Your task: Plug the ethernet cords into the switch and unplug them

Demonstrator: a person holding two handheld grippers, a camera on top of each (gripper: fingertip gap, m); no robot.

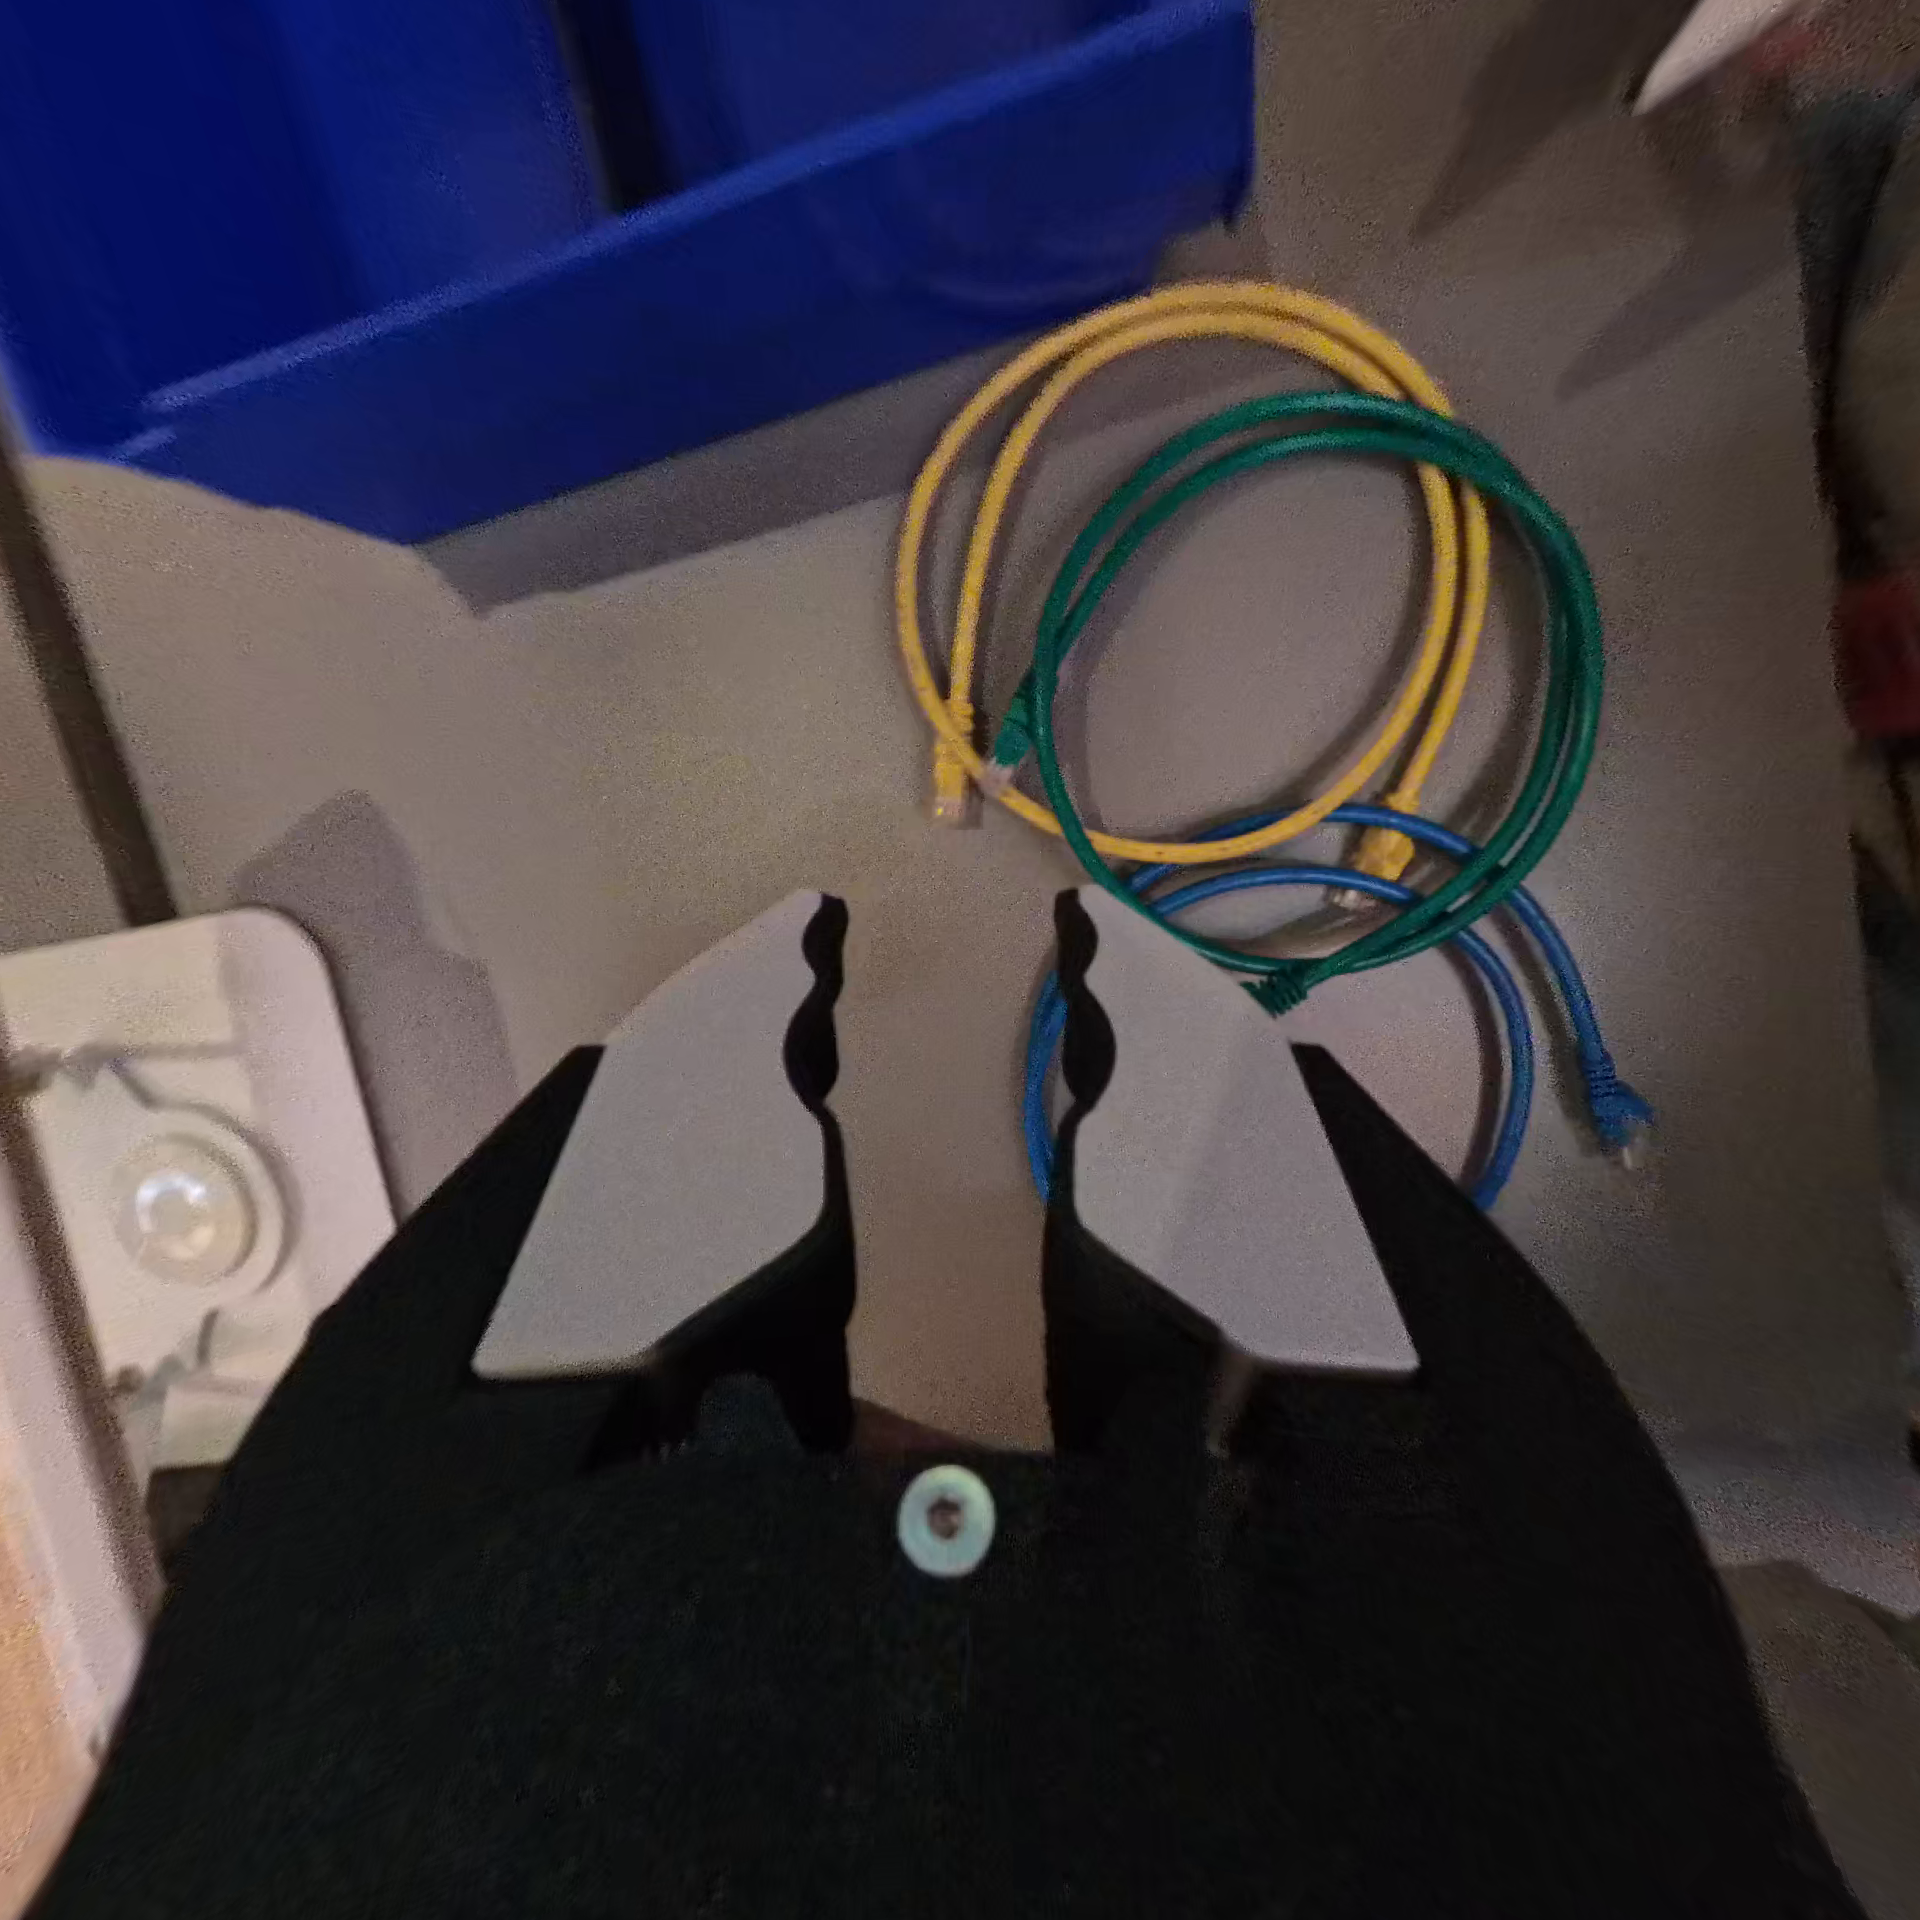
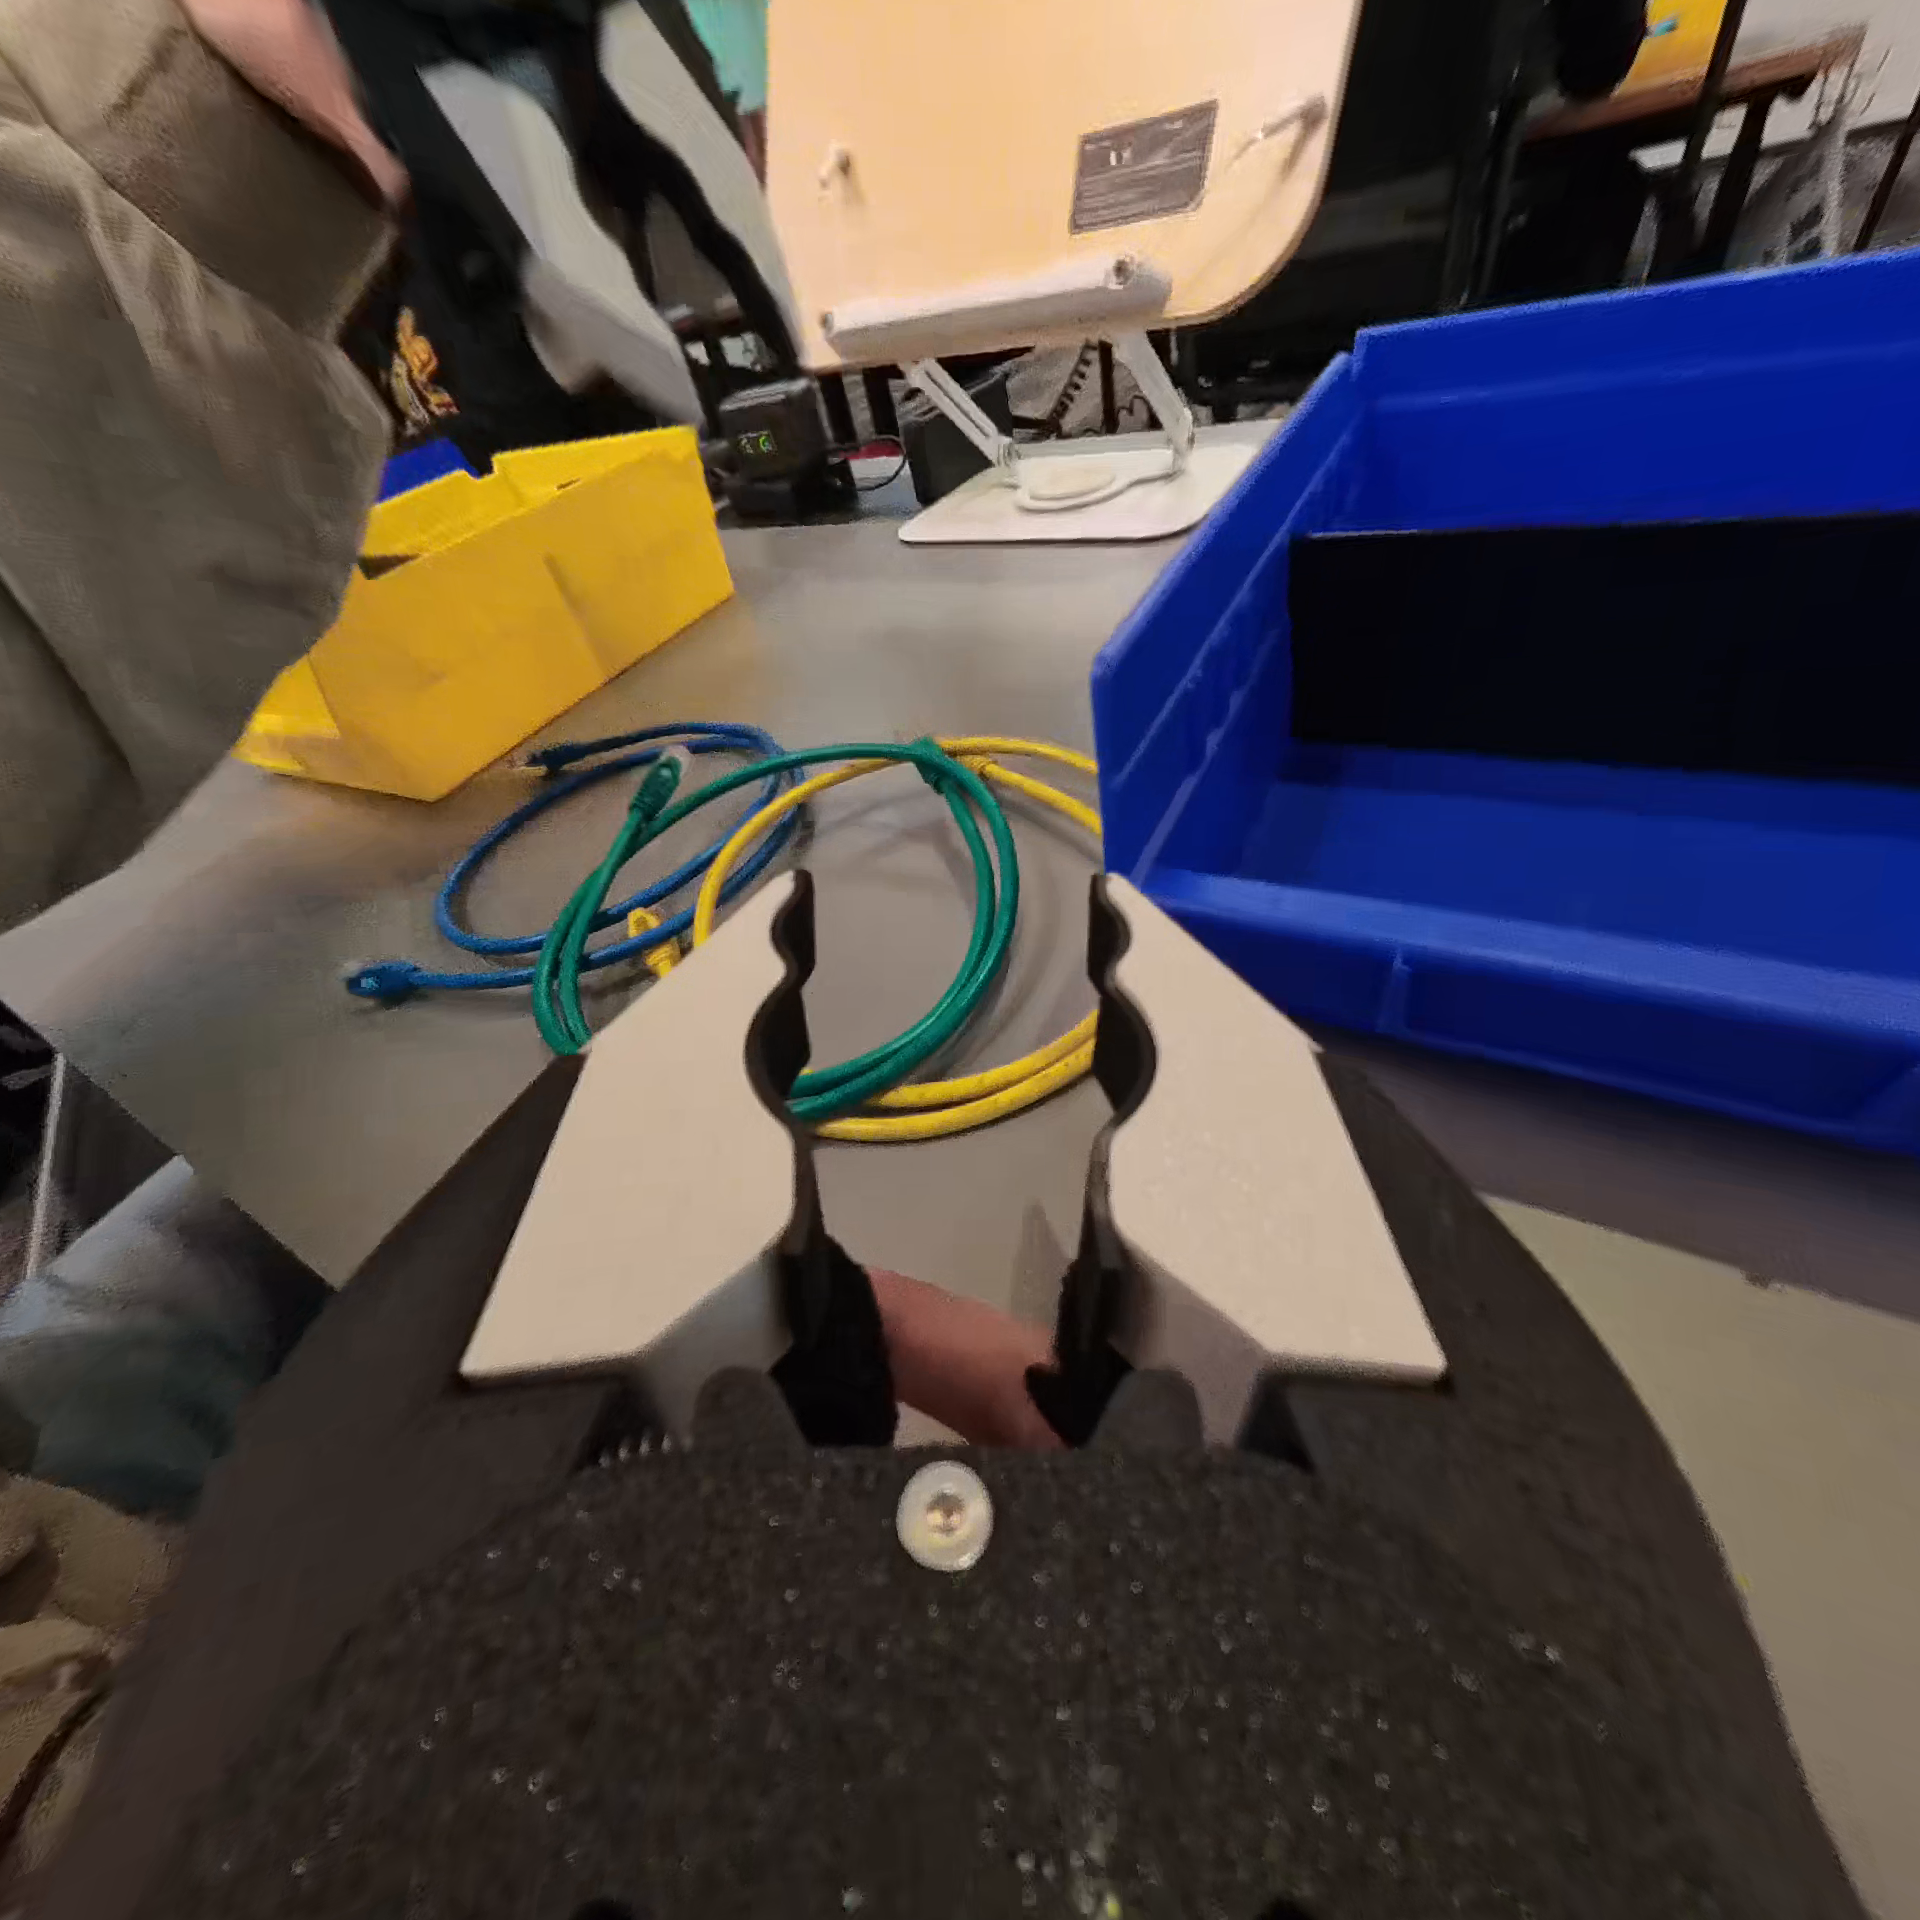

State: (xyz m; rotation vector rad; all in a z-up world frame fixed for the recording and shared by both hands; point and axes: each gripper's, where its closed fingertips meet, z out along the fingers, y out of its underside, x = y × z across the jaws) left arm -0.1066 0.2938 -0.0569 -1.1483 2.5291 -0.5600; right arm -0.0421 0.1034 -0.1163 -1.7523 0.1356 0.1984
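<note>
Three coiled ethernet cords lie overlapping on the grey table: a yellow cord, a green cord and a blue cord. They also show in the right wrist view: yellow, green, blue. My left gripper is open and empty, hovering above the table just left of the cords. My right gripper is open and empty, just short of the coils. No switch is in view.
A blue plastic bin stands behind the cords; it sits at the right in the right wrist view. A yellow box and a white stand are farther back. A person's sleeve fills the left. A white base plate lies at the left.
</note>
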